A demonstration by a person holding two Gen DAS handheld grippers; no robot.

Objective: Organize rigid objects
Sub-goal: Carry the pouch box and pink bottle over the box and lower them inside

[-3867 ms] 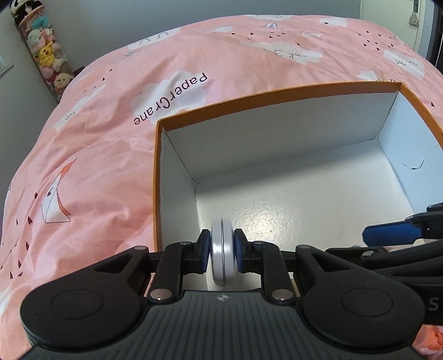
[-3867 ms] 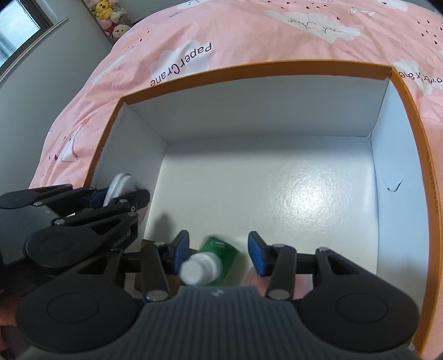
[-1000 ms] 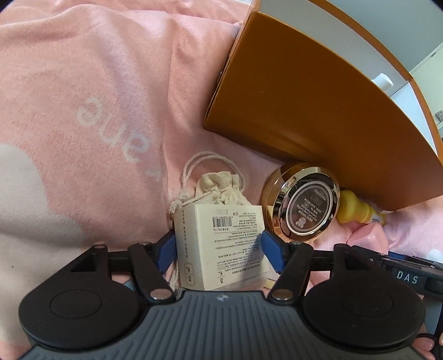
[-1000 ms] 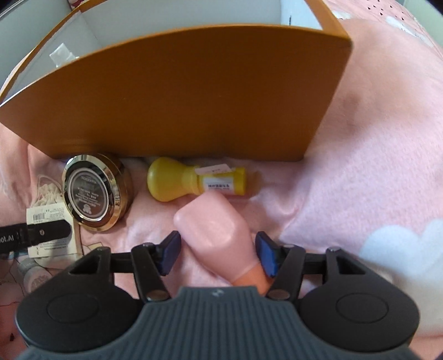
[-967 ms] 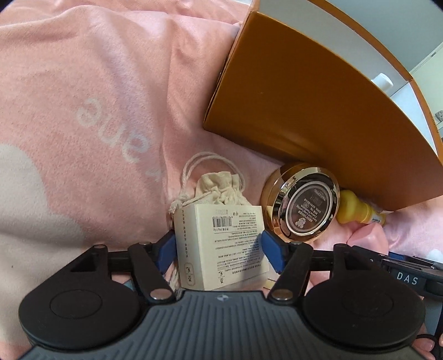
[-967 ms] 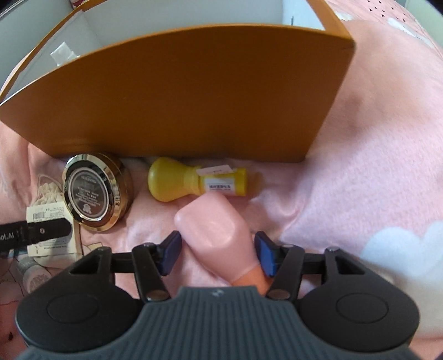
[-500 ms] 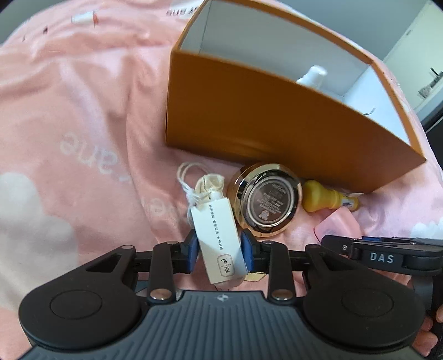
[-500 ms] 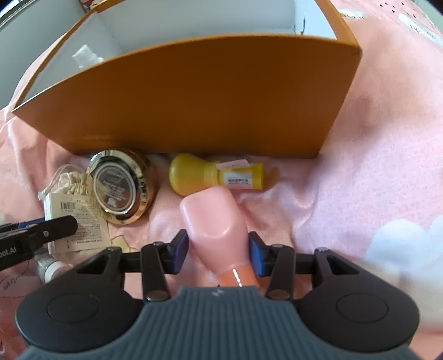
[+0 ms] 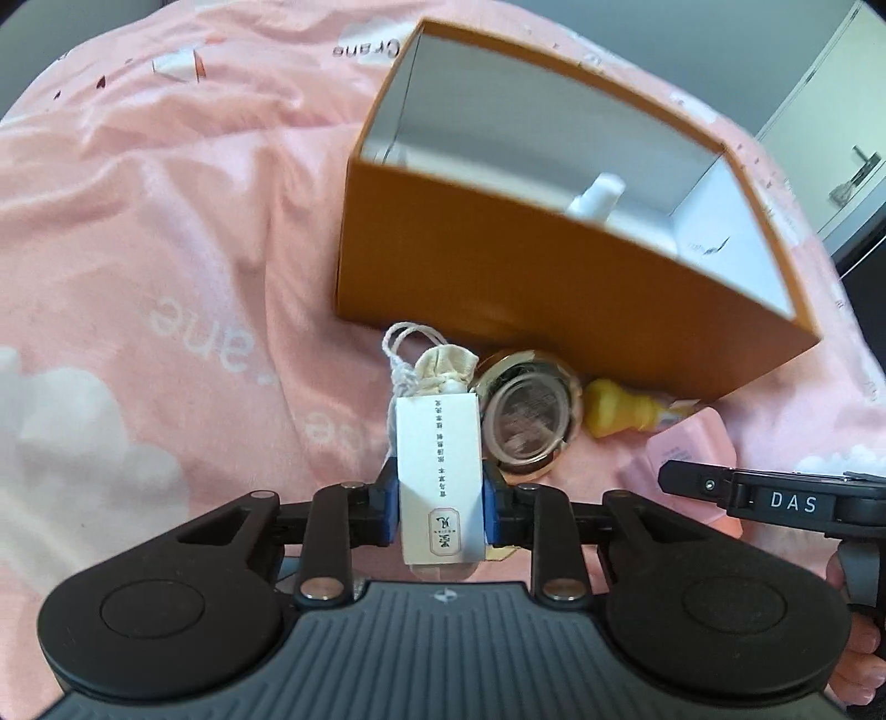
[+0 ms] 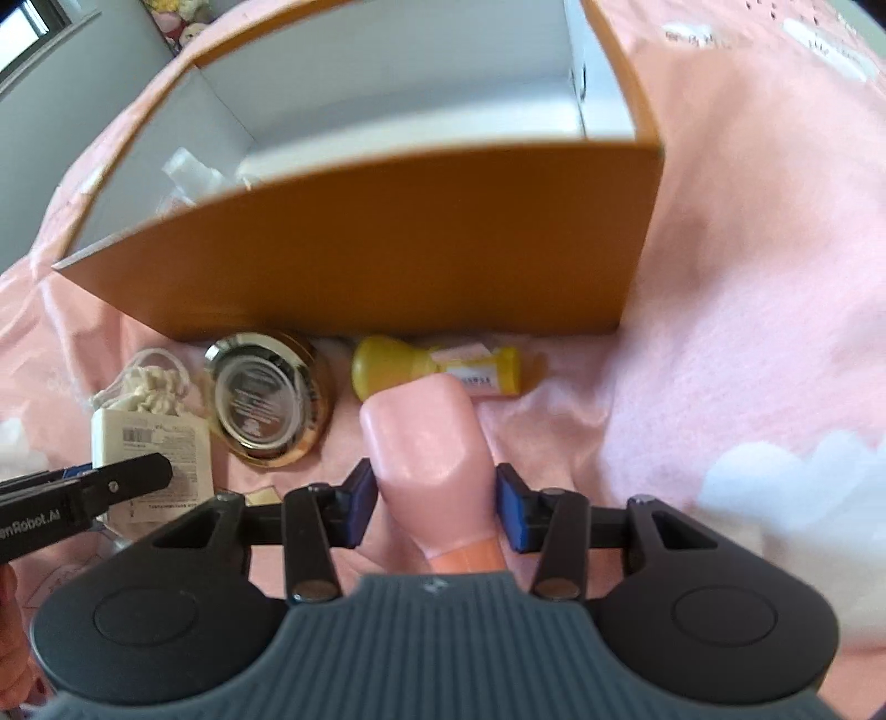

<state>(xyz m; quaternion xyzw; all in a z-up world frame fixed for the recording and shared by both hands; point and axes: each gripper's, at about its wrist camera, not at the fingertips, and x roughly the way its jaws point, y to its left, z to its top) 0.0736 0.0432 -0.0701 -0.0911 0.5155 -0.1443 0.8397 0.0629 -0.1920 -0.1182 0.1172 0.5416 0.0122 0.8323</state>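
My left gripper is shut on a small white carton and holds it above the pink bedspread. My right gripper is shut on a pink tube, lifted clear of the bed. An orange box with a white inside stands just beyond; a white bottle lies in it. The box also shows in the right wrist view. In front of the box lie a round gold compact, a yellow bottle and a cream drawstring pouch.
The pink bedspread with cloud prints covers everything around the box. A grey wall and a door lie behind the bed. Plush toys stand at the far left corner.
Both grippers have closed on their objects and lifted them. The left holds the white carton, the right the pink tube. Both have risen, so more of the box's inside shows.
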